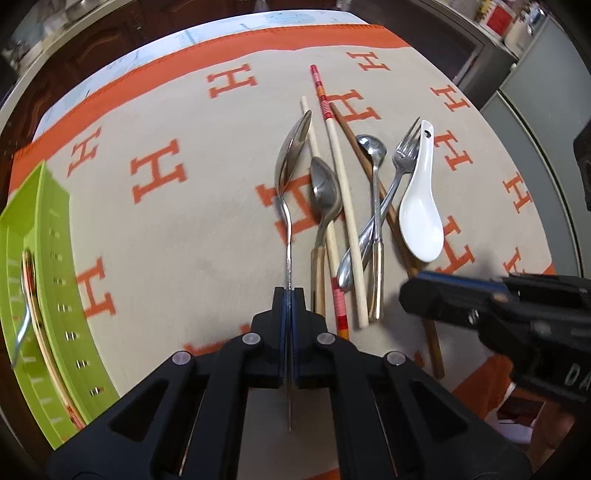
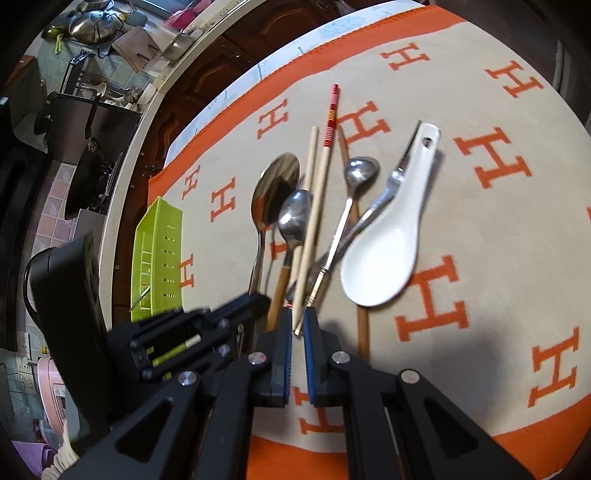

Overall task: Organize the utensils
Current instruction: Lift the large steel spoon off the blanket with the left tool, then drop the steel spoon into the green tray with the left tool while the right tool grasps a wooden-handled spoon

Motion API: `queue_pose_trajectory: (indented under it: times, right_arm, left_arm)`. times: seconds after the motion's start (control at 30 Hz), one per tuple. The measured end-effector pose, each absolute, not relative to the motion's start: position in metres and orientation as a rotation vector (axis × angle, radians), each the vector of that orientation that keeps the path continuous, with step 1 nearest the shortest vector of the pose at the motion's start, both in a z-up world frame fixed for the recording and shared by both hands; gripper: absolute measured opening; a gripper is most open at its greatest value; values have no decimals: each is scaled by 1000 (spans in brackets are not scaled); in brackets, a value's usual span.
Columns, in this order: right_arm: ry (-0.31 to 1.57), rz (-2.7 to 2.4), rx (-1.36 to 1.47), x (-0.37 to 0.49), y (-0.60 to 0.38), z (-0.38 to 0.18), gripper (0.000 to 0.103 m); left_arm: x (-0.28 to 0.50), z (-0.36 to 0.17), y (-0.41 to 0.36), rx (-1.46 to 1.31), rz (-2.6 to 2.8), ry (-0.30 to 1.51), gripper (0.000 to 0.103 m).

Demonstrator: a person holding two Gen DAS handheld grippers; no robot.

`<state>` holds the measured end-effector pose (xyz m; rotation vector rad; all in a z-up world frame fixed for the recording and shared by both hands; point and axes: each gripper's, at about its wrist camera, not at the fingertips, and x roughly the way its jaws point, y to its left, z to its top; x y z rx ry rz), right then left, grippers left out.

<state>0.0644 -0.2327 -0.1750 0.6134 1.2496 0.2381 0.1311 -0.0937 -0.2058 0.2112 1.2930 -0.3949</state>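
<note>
My left gripper point(image 1: 289, 295) is shut on the handle of a large steel spoon point(image 1: 291, 147), whose bowl points away from me over the cloth. Just right of it lie a wooden-handled spoon point(image 1: 325, 192), pale chopsticks point(image 1: 343, 177), a red-striped chopstick point(image 1: 320, 88), a brown chopstick point(image 1: 351, 133), a small steel spoon point(image 1: 373, 147), a fork point(image 1: 404, 155) and a white ceramic spoon point(image 1: 421, 210). My right gripper point(image 2: 297, 314) hovers near the handle ends, fingers a narrow gap apart and holding nothing. A pale chopstick point(image 2: 314, 214) lines up with that gap.
A green slotted basket point(image 1: 37, 258) stands at the table's left edge, with a chopstick and a metal utensil inside; it shows in the right wrist view too point(image 2: 159, 258). The cream and orange cloth point(image 1: 166, 240) covers the table. A kitchen counter with pots point(image 2: 92, 26) runs behind.
</note>
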Motion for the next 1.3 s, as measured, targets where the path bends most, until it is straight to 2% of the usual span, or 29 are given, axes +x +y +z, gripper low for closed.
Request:
queue_pose_trajectory:
  times: [0.33, 0.77, 1.3]
  right_arm:
    - [1280, 236, 611, 94, -209, -175, 6]
    - [1416, 104, 553, 108, -184, -195, 6]
    - [1417, 51, 372, 119, -161, -194, 9]
  left_arm:
    - [119, -193, -51, 79, -356, 1273, 0]
    - [116, -159, -2, -35, -323, 1170, 0]
    - [133, -210, -20, 12, -361, 1337, 0]
